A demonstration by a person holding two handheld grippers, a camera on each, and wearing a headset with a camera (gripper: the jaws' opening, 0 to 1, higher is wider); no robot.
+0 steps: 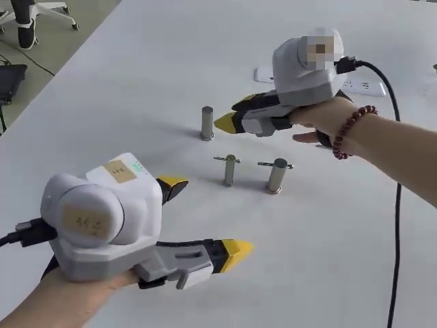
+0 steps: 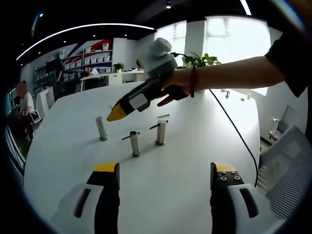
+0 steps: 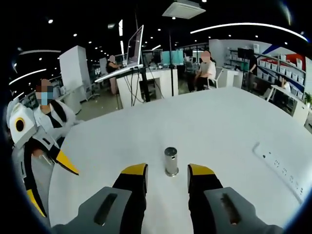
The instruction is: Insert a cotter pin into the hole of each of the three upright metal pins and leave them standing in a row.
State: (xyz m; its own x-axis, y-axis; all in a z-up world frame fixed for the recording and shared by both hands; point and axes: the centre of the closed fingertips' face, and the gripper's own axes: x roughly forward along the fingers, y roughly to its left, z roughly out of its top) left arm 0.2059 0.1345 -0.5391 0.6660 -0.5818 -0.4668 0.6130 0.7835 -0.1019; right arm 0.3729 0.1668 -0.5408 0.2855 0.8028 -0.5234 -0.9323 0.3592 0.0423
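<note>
**Mia:** Which one has no clip in it?

**Ben:** The bare pin [image 1: 207, 123]. It is far and left on the table [image 1: 136, 75], and it stands straight up.

**Mia:** And the other two pins [image 1: 230, 171]?

**Ben:** They stand nearer, to the right. Each has a cotter pin [image 1: 275, 165] lying flat through its top.

**Mia:** Which tongs are closer to the bare pin?

**Ben:** The right tongs [image 1: 231, 117]. Their tips are just beside it and point left at it. In the right gripper view it stands right in front, in the middle of the gap. The jaws are apart and hold nothing.

**Mia:** And the left tongs [image 2: 165, 168]?

**Ben:** They are near us, well away from all the pins. They are wide apart and hold nothing too. I think the right ones go next.
</note>
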